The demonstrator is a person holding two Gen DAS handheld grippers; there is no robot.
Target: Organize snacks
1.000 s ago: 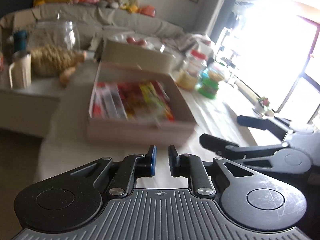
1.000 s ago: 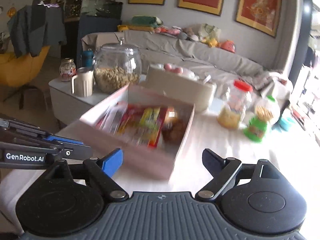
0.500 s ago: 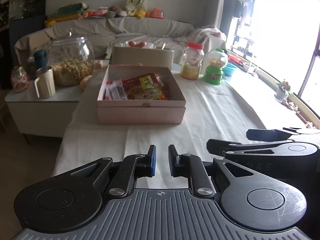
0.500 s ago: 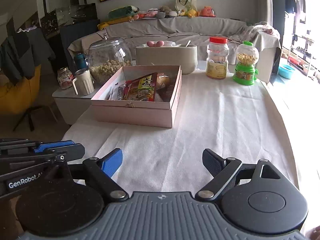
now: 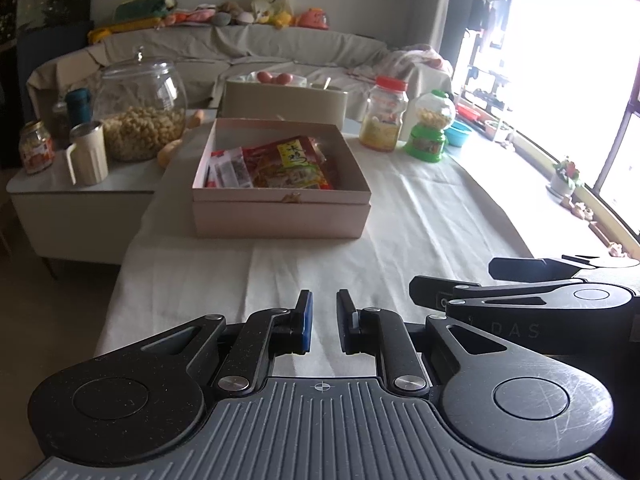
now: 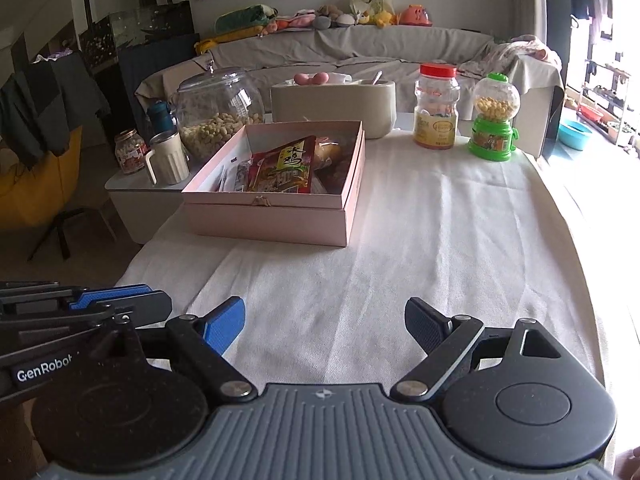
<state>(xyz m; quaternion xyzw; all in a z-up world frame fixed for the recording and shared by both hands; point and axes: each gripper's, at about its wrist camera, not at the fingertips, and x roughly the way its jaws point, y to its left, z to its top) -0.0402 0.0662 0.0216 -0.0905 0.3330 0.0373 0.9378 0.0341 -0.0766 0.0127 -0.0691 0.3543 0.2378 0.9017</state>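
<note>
A pink open box (image 5: pixel 280 216) (image 6: pixel 272 220) sits on the white-clothed table, far from both grippers. It holds several snack packets, with a red and yellow packet (image 5: pixel 294 162) (image 6: pixel 284 168) on top. My left gripper (image 5: pixel 323 322) is near the table's front edge, its jaws almost closed with a narrow gap and nothing between them. My right gripper (image 6: pixel 324 326) is wide open and empty, also near the front edge. Each gripper shows at the side of the other's view.
Behind the box stand a beige container (image 6: pixel 334 106), a red-lidded jar (image 6: pixel 436 106) and a green candy dispenser (image 6: pixel 494 120). A side table at the left holds a big glass jar (image 5: pixel 140 110), a mug (image 5: pixel 86 154) and a small jar (image 5: pixel 36 146). A sofa is behind.
Both grippers have pulled back from the box towards the table's front edge and have steadied. The jaws have kept their openings.
</note>
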